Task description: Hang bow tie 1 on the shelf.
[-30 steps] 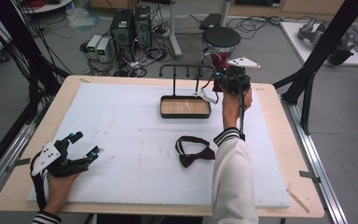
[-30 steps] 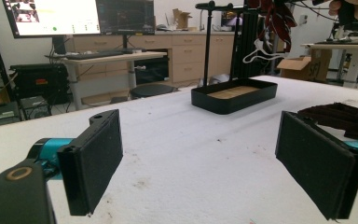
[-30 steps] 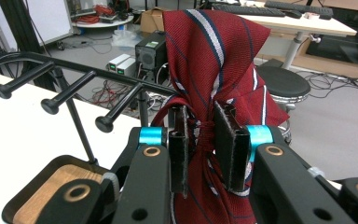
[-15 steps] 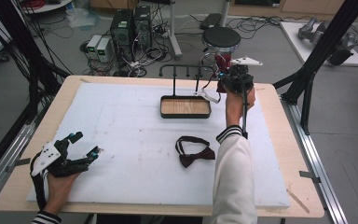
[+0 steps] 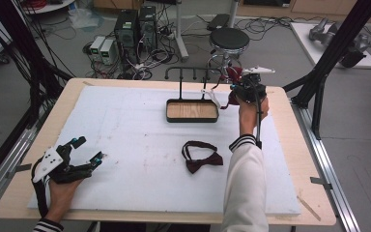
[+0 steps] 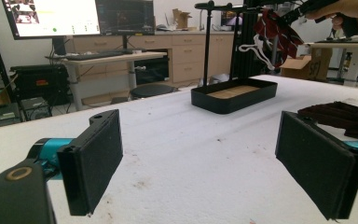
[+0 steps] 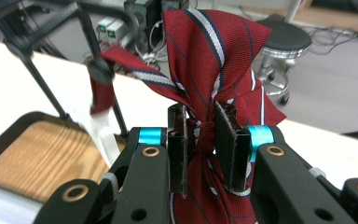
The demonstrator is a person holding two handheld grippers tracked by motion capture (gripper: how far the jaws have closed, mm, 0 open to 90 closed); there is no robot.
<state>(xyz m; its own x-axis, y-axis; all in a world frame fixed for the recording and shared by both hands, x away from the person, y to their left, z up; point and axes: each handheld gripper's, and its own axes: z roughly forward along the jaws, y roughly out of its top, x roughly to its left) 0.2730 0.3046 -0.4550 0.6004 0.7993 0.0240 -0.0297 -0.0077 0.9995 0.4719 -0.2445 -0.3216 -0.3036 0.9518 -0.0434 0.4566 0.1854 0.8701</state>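
Note:
A red striped bow tie [image 7: 209,42] is pinched at its knot by my right gripper [image 7: 204,140], whose jaws are shut on it. Its strap [image 7: 98,70] hangs over a hook of the black rack, above the wood-floored tray [image 7: 32,158]. From above, the right gripper [image 5: 236,84] holds the red tie [image 5: 232,75] at the right end of the rack [image 5: 193,71]. A dark bow tie [image 5: 202,157] lies flat on the white mat. My left gripper [image 5: 88,150] rests at the near left, open, its pads [image 6: 95,163] wide apart with nothing between them.
The black tray [image 5: 192,118] stands at the far middle of the white foam mat [image 5: 125,125]. From the left gripper view, the tray [image 6: 235,95] is ahead and the dark tie [image 6: 340,116] is at right. A stool [image 5: 229,38] and computers [image 5: 135,24] stand beyond the table.
The right gripper with the red tie has shifted slightly to the right and sunk a little beside the rack. The left gripper has stayed put.

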